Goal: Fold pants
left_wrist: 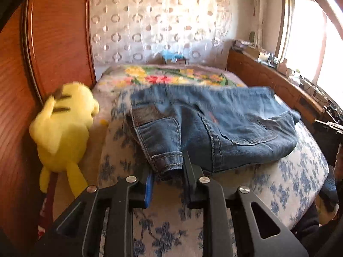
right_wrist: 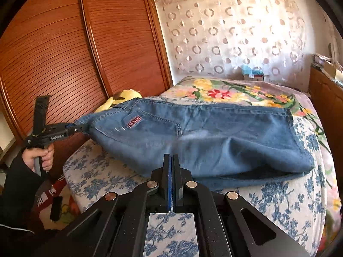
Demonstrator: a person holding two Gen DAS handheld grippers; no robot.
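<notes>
Blue denim pants (left_wrist: 214, 124) lie bunched and partly folded across the bed. My left gripper (left_wrist: 168, 167) is shut on a hemmed corner of the pants and holds it just above the bed's near edge. In the right wrist view the pants (right_wrist: 214, 137) spread across the bed, and the left gripper (right_wrist: 77, 129) pinches their left corner, lifted off the cover. My right gripper (right_wrist: 171, 160) has its jaws pressed together at the pants' near edge; no cloth shows between them.
The bed has a blue-flowered white cover (right_wrist: 278, 201) and a bright floral blanket (right_wrist: 225, 94) farther back. A yellow plush toy (left_wrist: 62, 132) lies at the bed's left beside a wooden wardrobe (right_wrist: 64, 53). A wooden sideboard (left_wrist: 278, 85) with clutter stands right, under a window.
</notes>
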